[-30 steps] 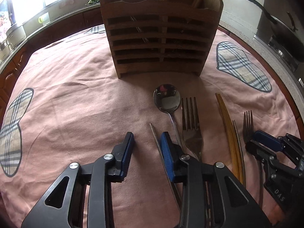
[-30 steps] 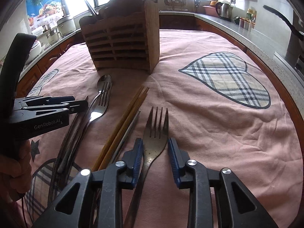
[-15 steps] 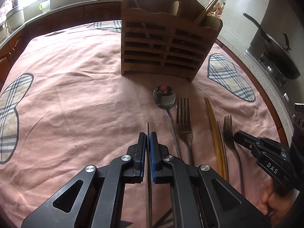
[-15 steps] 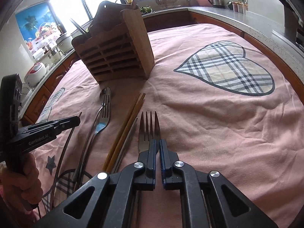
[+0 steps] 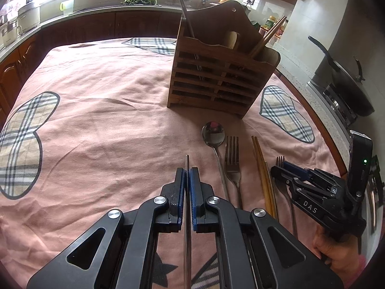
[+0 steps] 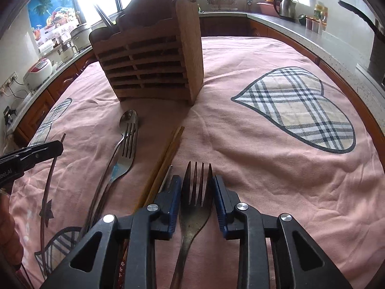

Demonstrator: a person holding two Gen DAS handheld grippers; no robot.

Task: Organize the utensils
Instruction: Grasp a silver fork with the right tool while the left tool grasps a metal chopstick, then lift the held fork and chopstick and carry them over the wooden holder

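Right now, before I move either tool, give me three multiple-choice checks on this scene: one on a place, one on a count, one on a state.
1. Where is the spoon?
A. Inside the utensil holder
B. On the cloth in front of the utensil holder
C. In the pan on the stove

2. How many forks lie on the cloth?
A. One
B. Two
C. Four

3. What is the left tool doing?
A. Open over bare cloth
B. Shut on a fork
C. Shut on a metal chopstick

Answers:
1 B: the spoon lies on the pink cloth just short of the wooden utensil holder.
2 B: the first fork lies beside the spoon, the second fork beyond the wooden chopsticks.
3 C: the left tool is clamped on the metal chopstick.
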